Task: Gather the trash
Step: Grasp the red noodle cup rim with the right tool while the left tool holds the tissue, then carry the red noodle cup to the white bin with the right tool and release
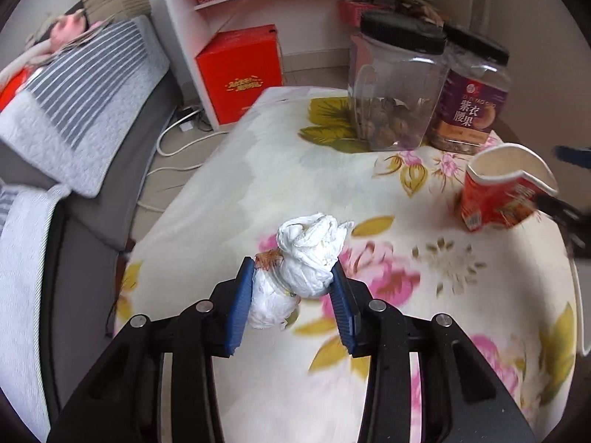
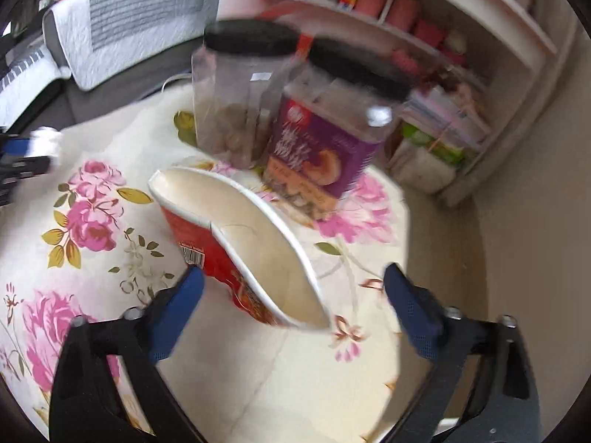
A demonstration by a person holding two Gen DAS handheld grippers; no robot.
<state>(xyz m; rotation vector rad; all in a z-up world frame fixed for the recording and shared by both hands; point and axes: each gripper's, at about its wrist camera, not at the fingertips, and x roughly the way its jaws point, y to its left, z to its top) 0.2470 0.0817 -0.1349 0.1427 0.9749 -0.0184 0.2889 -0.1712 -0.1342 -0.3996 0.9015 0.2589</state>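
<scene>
My left gripper (image 1: 293, 269) is shut on a crumpled white tissue wad (image 1: 303, 265) with a brown stain, just above the floral tablecloth (image 1: 258, 170). A squashed red paper noodle cup (image 2: 243, 243) with a white inside stands on the table; it also shows at the right in the left wrist view (image 1: 506, 192). My right gripper (image 2: 291, 277) is open, its blue fingers on either side of the cup's near end; the left finger is close to the cup wall, the right one apart from it. The view is motion-blurred.
Two black-lidded plastic jars stand at the table's far side: a clear one with nuts (image 1: 395, 85) (image 2: 240, 96) and a purple-labelled one (image 1: 472, 99) (image 2: 328, 147). A white shelf unit (image 1: 295, 3), a red box (image 1: 240, 74) and a sofa with cushions (image 1: 81, 103) lie beyond.
</scene>
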